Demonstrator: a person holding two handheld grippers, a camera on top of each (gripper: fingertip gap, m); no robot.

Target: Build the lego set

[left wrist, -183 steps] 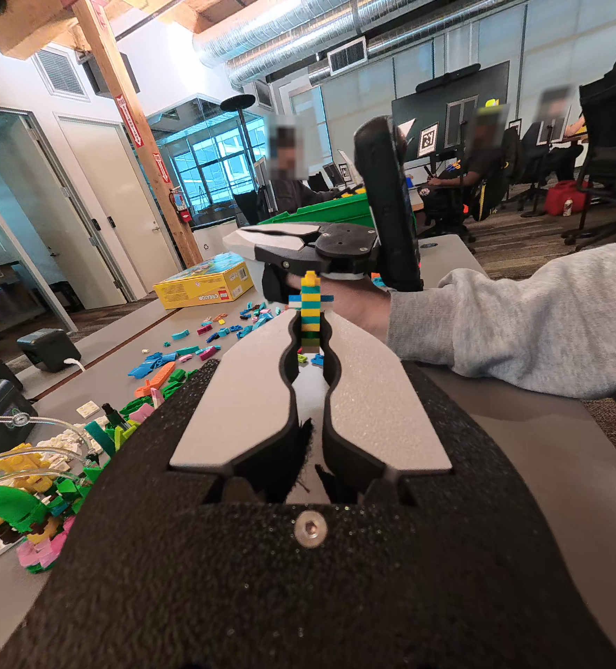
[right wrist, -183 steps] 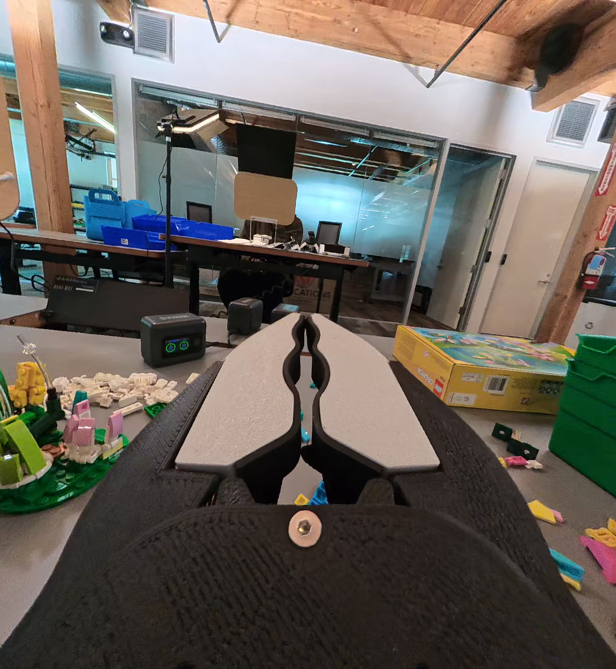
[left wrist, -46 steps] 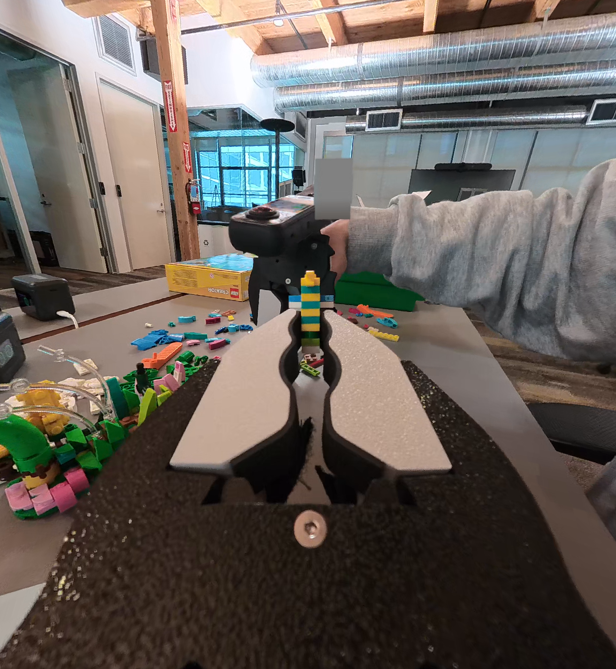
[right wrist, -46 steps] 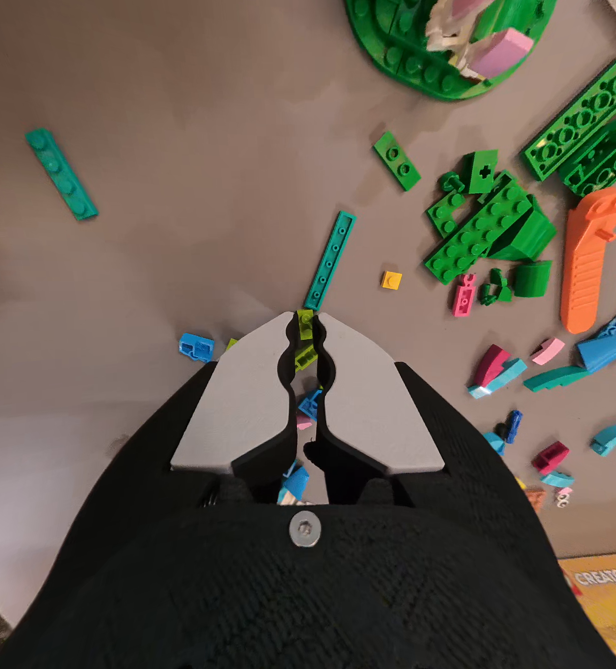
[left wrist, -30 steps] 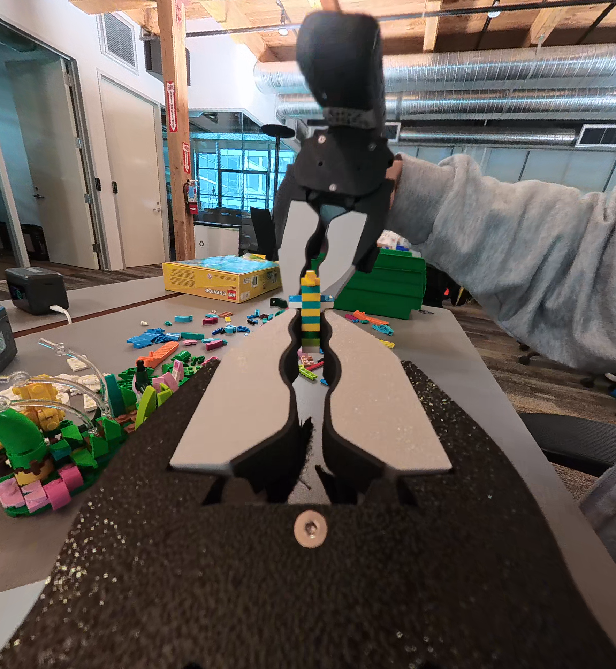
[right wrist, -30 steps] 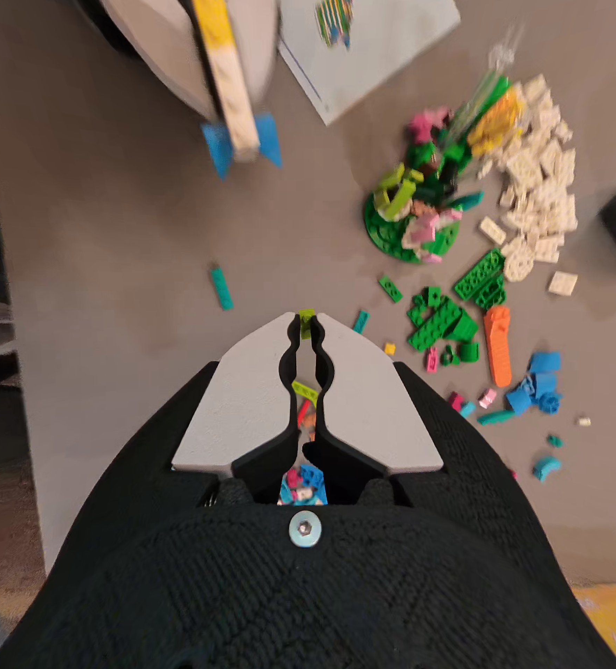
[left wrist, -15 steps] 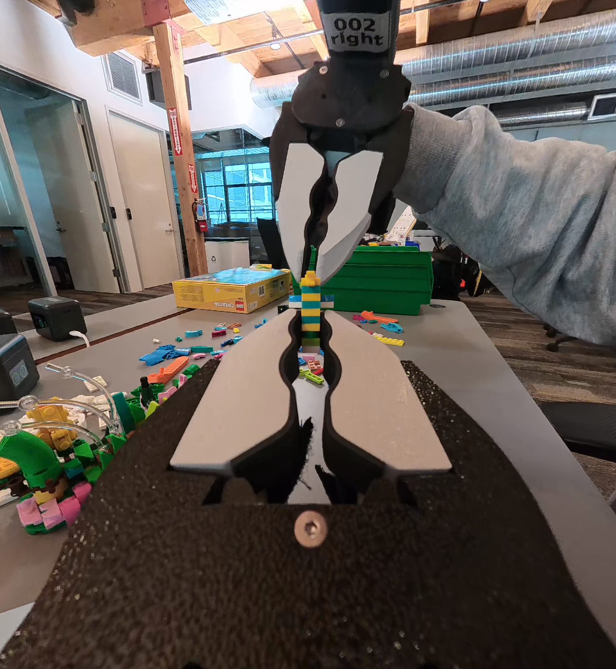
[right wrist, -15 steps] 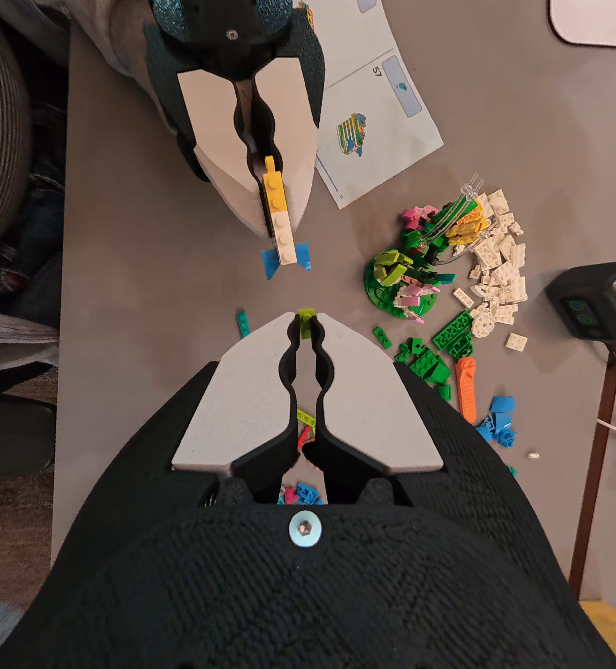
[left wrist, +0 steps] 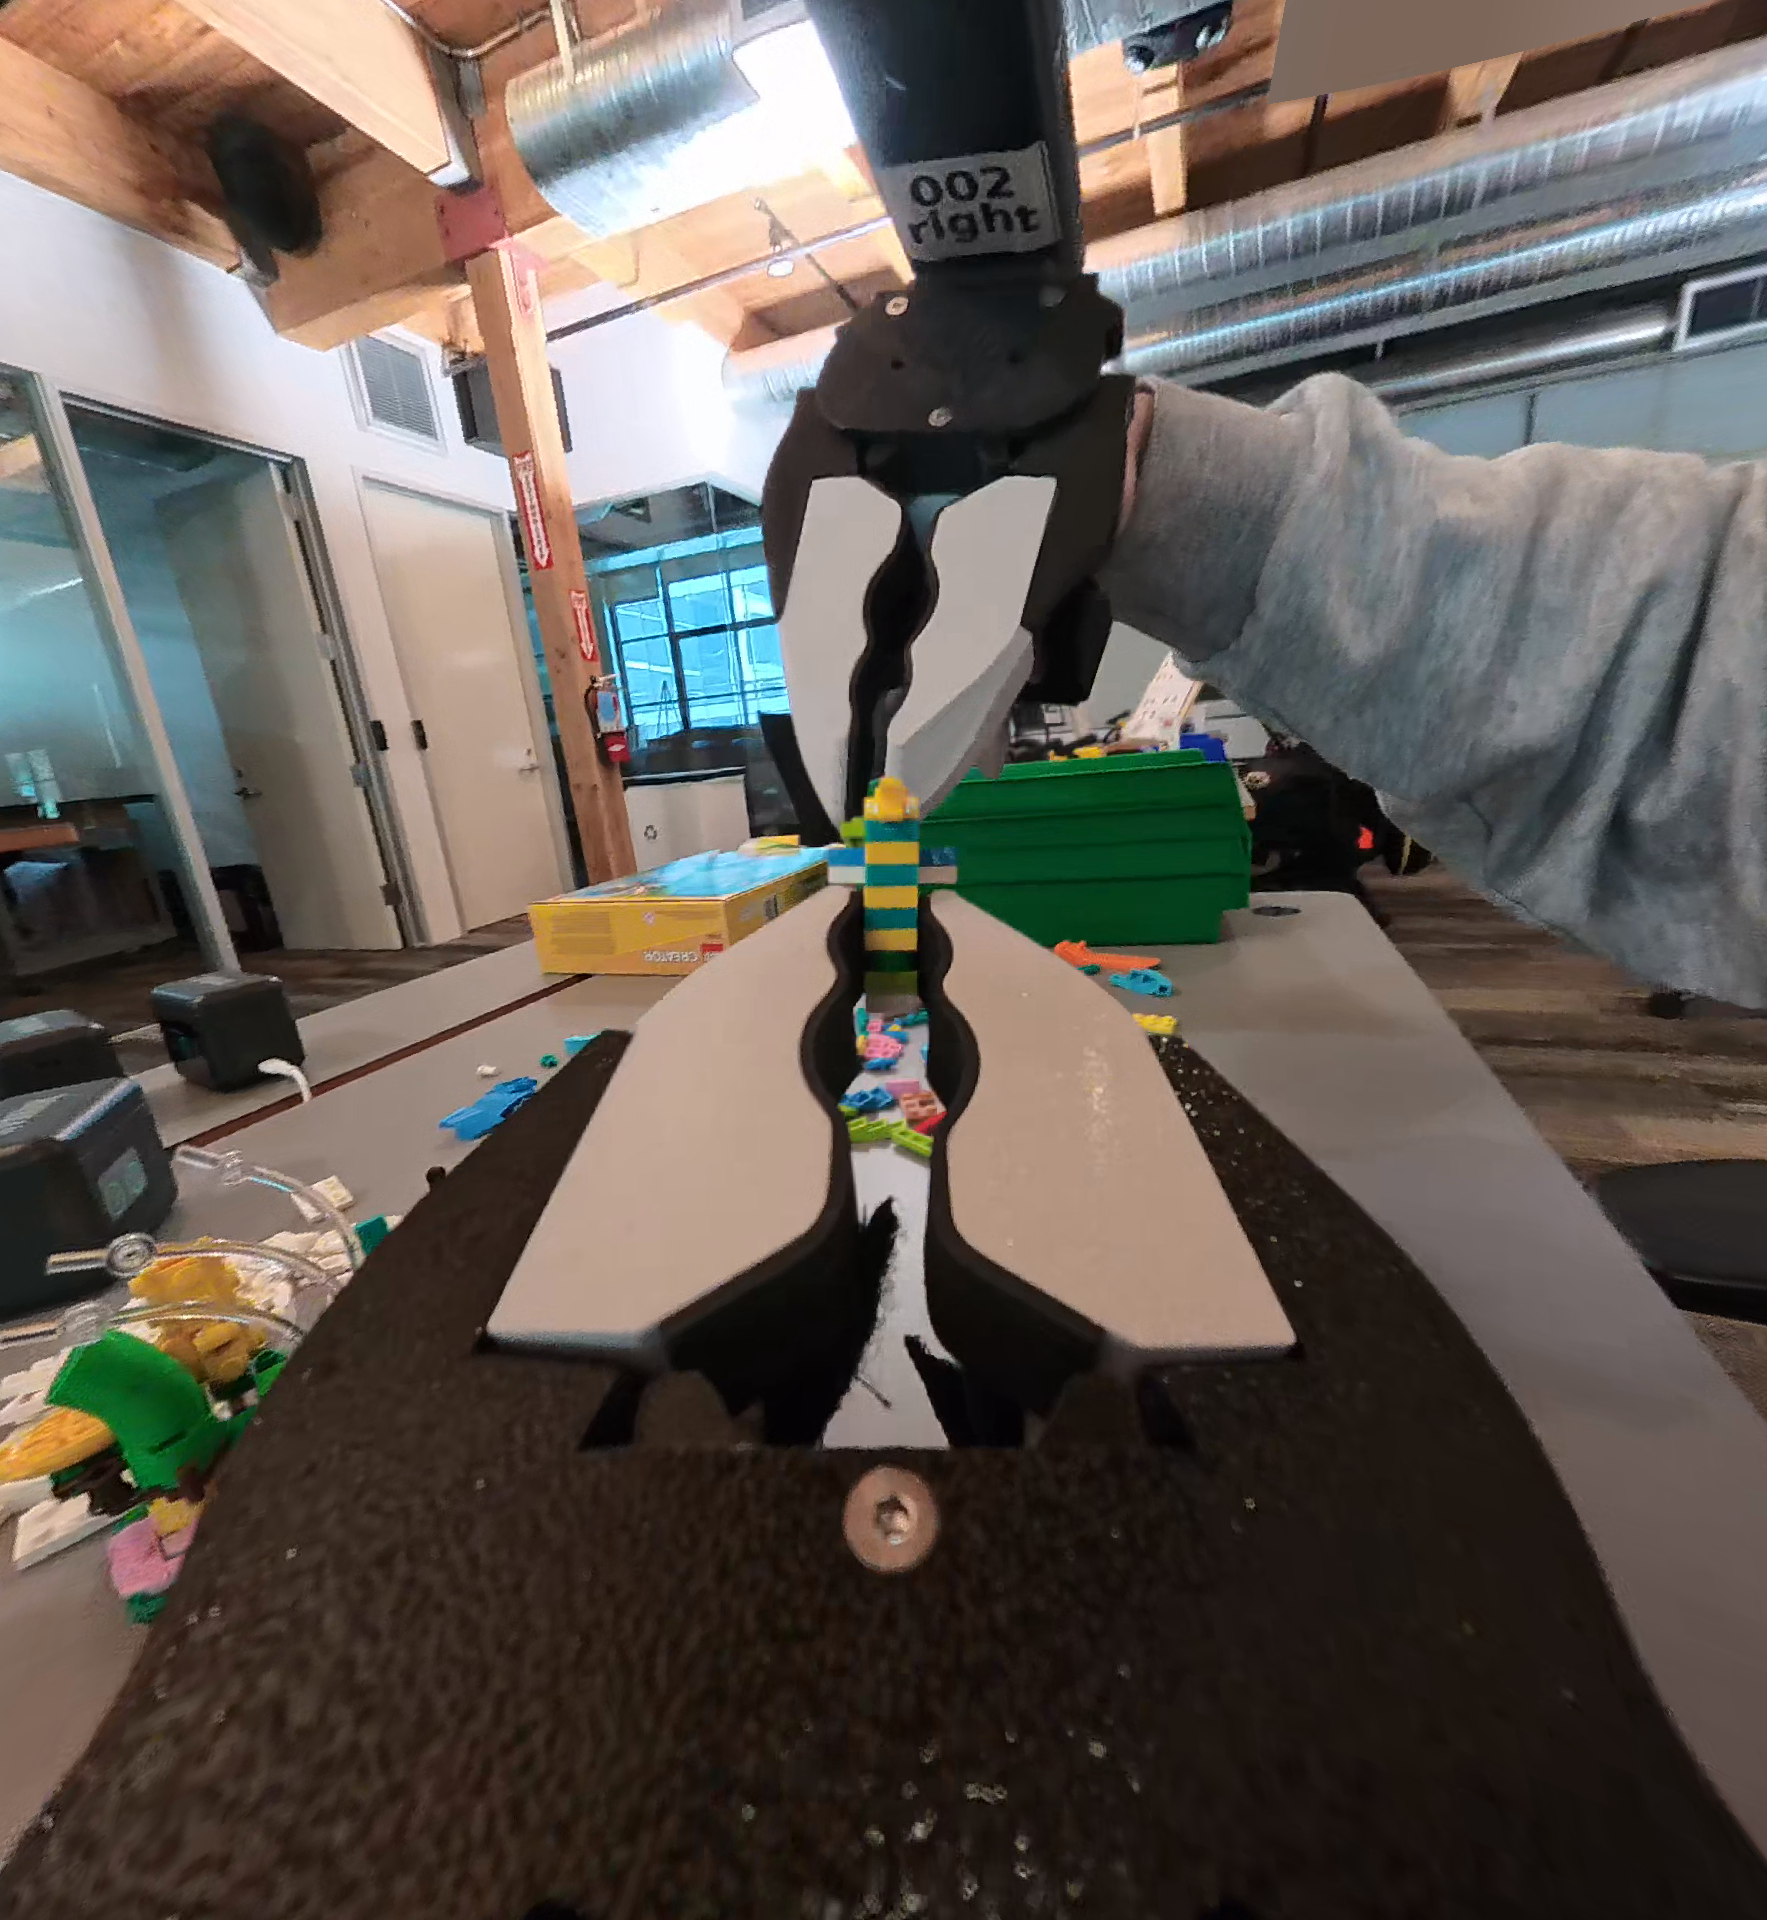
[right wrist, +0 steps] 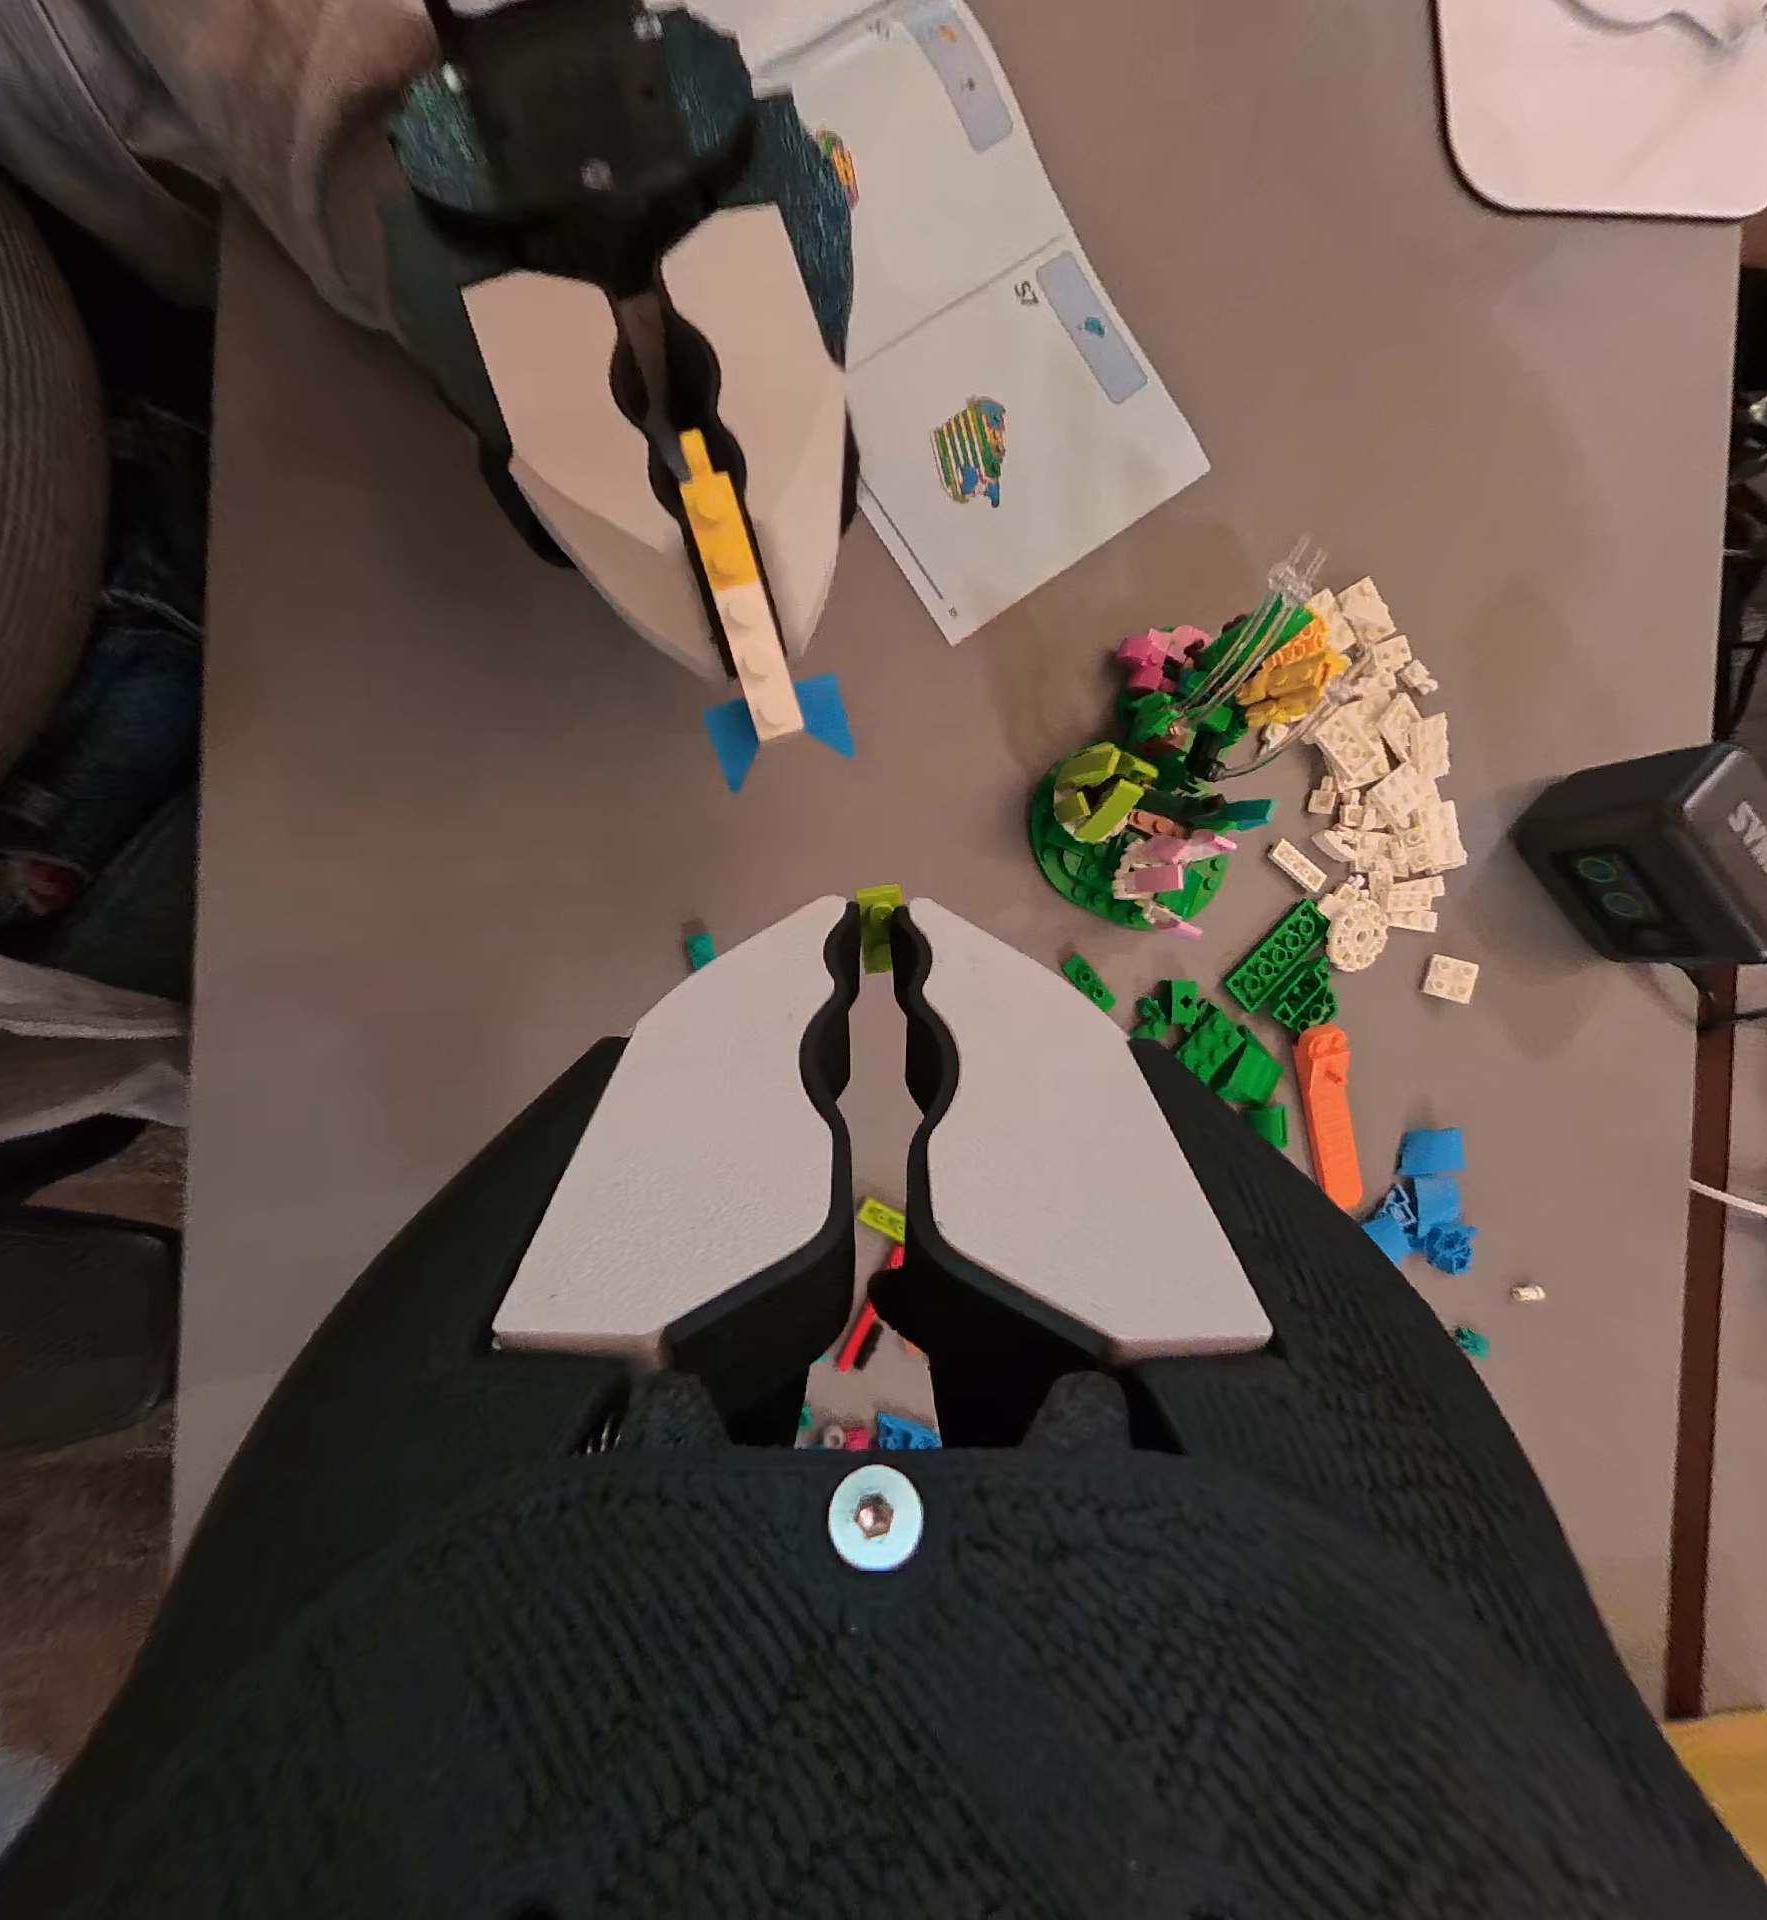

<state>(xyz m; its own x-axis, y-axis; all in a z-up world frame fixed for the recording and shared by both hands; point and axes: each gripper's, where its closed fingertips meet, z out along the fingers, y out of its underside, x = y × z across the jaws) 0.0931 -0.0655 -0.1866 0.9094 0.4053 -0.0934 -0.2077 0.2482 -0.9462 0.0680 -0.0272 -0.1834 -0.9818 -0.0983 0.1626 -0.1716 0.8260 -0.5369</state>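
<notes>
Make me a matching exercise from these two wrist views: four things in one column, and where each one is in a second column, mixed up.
Things
1. striped brick stack
2. lime green piece
3. orange brick separator
4. instruction booklet

Places
A. lying flat on the table beside loose green bricks
B. lying open on the table near the left gripper
C. held by the left gripper
D. pinched at the tips of the right gripper

Pairs: 1-C, 2-D, 3-A, 4-B

between the left claw's grey pads (left wrist: 744, 1122), a brick stack (left wrist: 890, 883) banded yellow, teal and green, with blue side fins. at the right claw's tips, a lime piece (right wrist: 877, 923); right of it, a green-based model (right wrist: 1139, 831) and an orange strip (right wrist: 1328, 1117).
</notes>
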